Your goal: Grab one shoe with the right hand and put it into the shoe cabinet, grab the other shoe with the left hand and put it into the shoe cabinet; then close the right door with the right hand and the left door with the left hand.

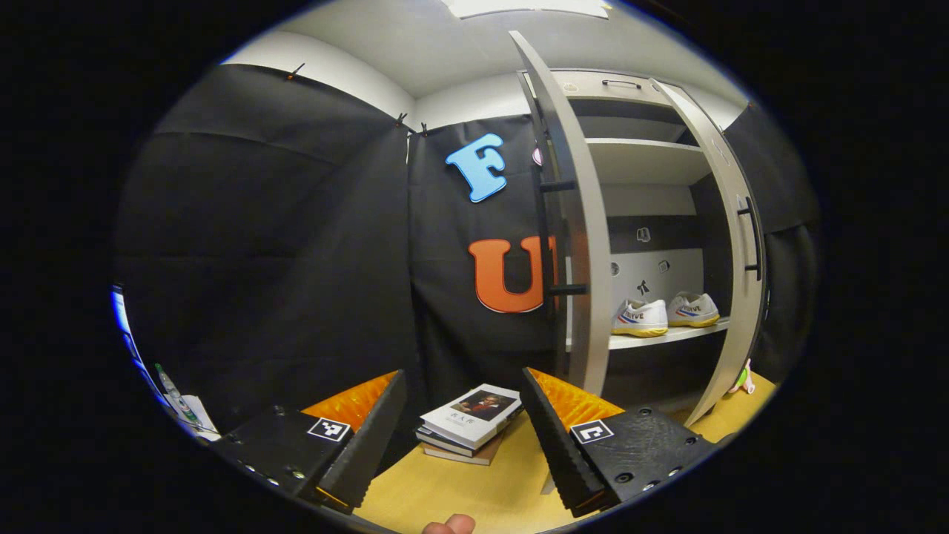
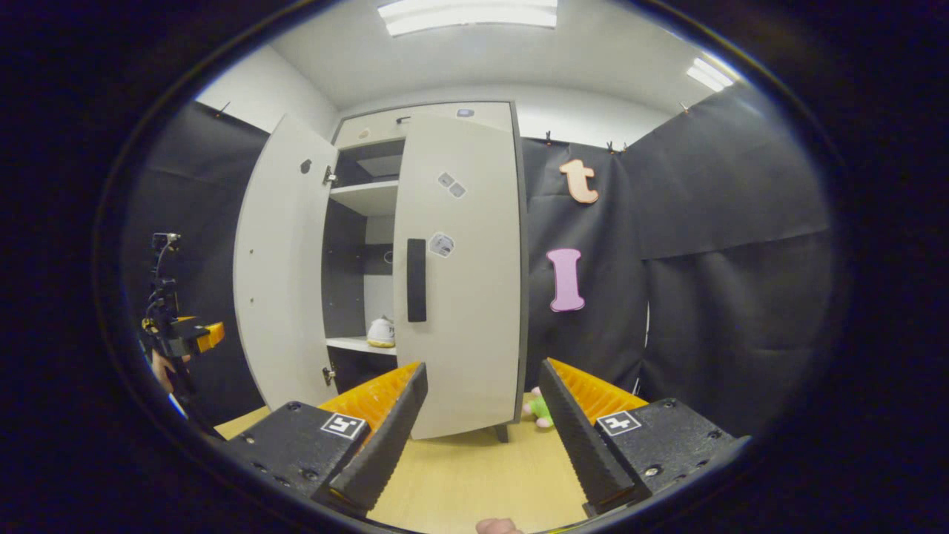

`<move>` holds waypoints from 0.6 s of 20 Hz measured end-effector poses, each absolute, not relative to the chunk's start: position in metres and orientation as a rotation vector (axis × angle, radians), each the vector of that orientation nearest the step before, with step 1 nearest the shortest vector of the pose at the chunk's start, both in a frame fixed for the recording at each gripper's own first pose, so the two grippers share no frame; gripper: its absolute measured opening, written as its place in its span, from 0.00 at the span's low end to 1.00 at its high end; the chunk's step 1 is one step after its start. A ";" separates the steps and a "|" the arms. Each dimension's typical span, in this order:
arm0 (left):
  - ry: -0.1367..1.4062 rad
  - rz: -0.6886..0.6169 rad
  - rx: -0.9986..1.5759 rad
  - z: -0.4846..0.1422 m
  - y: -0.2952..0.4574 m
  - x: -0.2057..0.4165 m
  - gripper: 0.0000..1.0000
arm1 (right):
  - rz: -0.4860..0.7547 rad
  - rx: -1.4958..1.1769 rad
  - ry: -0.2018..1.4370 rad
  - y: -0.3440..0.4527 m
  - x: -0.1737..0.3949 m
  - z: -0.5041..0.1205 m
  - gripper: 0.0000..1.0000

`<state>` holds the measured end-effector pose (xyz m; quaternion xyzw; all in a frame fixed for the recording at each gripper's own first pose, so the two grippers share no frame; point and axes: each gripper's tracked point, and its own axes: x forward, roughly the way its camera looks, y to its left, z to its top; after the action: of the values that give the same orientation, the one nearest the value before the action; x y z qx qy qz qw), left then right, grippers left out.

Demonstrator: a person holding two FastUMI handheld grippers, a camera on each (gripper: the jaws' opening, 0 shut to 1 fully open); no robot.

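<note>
Two white shoes, one (image 1: 641, 317) beside the other (image 1: 693, 309), stand side by side on a lower shelf (image 1: 660, 337) of the grey shoe cabinet. Its left door (image 1: 582, 222) stands wide open, edge-on to me. The right door (image 1: 734, 259) hangs partly open. In the right gripper view the right door (image 2: 460, 274) covers the cabinet's right half, with one shoe (image 2: 382, 331) showing in the gap beside the open left door (image 2: 282, 274). My left gripper (image 1: 463, 374) is open and holds nothing, well short of the cabinet. My right gripper (image 2: 482, 367) is open and holds nothing, facing the right door.
A stack of books (image 1: 471, 423) lies on the wooden surface (image 1: 445, 489) in front of the left gripper. A small plush toy (image 2: 540, 408) sits at the cabinet's right foot. A bottle (image 1: 170, 386) stands at the far left. The left gripper (image 2: 185, 334), held by a hand, shows left of the cabinet.
</note>
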<state>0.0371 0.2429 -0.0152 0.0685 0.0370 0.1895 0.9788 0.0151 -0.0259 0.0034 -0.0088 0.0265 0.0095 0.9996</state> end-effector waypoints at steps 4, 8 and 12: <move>0.109 0.310 0.030 -0.030 0.243 0.079 0.92 | 0.021 -0.014 0.052 -0.022 0.016 0.003 0.98; 0.091 0.259 0.014 -0.027 0.228 0.093 0.93 | 0.004 -0.011 0.067 -0.026 0.015 -0.004 0.98; 0.087 0.228 0.002 -0.026 0.218 0.091 0.91 | -0.005 0.002 0.078 -0.028 0.018 -0.007 0.98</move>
<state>0.0908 0.2178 -0.0262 0.0012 0.0432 0.1137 0.9926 0.0182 -0.0283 -0.0075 0.0011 0.0391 -0.0026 0.9992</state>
